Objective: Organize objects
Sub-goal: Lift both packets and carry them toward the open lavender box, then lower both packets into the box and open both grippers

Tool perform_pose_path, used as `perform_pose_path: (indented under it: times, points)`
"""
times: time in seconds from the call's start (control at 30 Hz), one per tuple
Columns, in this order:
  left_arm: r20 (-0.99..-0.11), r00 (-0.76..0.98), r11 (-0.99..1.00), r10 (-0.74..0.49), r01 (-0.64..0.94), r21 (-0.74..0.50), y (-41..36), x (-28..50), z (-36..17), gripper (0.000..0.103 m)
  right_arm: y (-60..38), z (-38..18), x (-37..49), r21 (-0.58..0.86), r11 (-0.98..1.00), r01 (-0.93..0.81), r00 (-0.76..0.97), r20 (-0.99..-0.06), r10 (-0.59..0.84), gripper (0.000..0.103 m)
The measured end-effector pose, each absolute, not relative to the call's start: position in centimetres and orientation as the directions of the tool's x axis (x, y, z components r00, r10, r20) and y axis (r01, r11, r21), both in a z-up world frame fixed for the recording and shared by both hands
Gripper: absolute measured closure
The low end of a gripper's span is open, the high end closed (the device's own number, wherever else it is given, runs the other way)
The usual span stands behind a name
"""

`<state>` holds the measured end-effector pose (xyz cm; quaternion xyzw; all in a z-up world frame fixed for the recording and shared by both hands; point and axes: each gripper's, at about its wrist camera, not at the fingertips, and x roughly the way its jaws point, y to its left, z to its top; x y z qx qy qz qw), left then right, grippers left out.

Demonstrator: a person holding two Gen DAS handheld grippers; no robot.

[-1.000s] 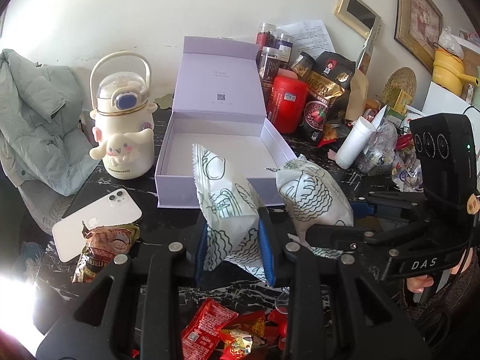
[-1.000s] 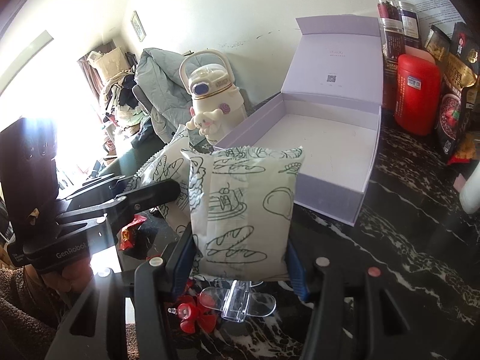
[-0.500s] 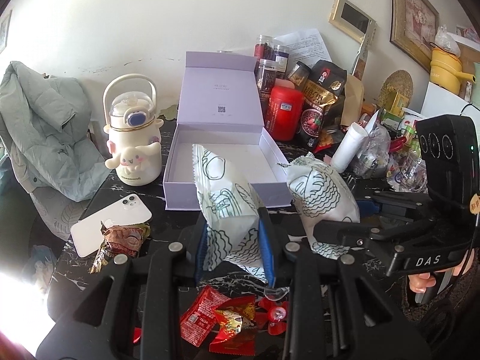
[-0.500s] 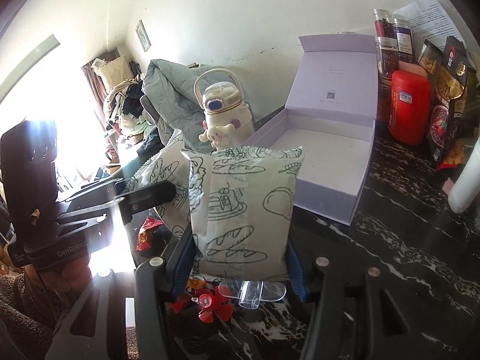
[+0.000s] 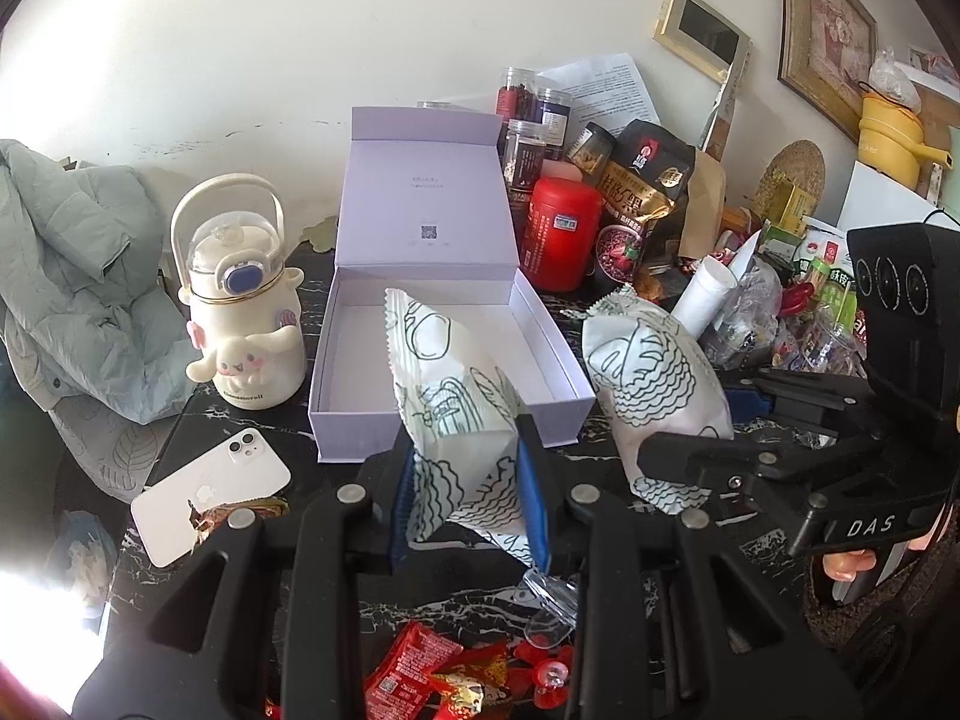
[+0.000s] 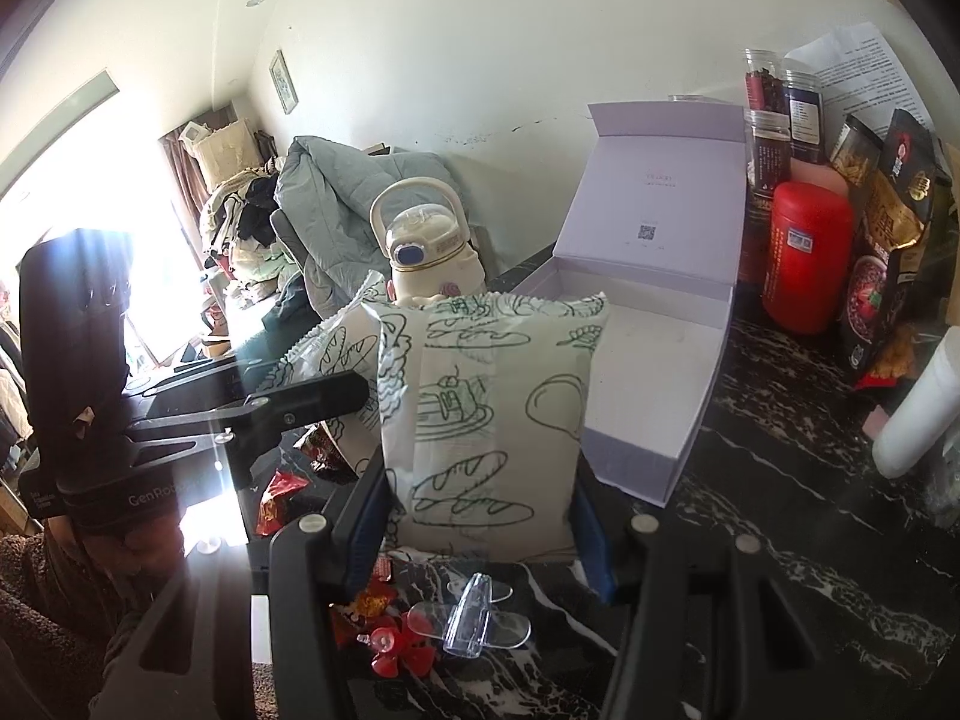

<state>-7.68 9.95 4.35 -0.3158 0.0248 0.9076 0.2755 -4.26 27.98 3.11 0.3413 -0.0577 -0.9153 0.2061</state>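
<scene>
Each claw grips a bread-print packet: the left claw (image 5: 468,492) pinches its packet (image 5: 450,396) narrow, the right claw (image 6: 486,516) spans its packet (image 6: 486,414) flat. Both have risen off the tabletop (image 6: 780,480) since a second ago, nearing the empty lilac box (image 5: 576,372), likely their destination.

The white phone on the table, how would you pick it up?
Grip the white phone by its two long edges, coming straight down from above. It lies flat, camera side up, so only the thin edges give the fingers something to pinch. Take the end with the lenses; a snack wrapper overlaps the other end.
</scene>
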Motion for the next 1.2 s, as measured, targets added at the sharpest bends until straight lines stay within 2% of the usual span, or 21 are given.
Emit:
perform_pose_path:
  times: [0.5, 0.97, 1.2]
  points:
    - [-0.593, -0.633, -0.831, 0.498, -0.545, -0.116, 12.5, -13.5, 5.2, 0.075, 30.0, 3.7, -10.1, 0.242, -0.907, 0.344, -0.686, -0.595, -0.419, 0.048]
    - [-0.590, -0.667, -0.826, 0.454, -0.564, 0.003, 16.0, -20.0, 7.2, 0.075, 31.6, 4.6, -16.9, 0.221, -0.904, 0.366, -0.690, -0.587, -0.423, 0.048]
    - [-0.592, -0.673, -0.828, 0.443, -0.561, 0.019, 16.8, -23.5, 7.6, 0.075, 32.0, 5.1, -20.4, 0.212, -0.901, 0.380, -0.689, -0.585, -0.428, 0.048]
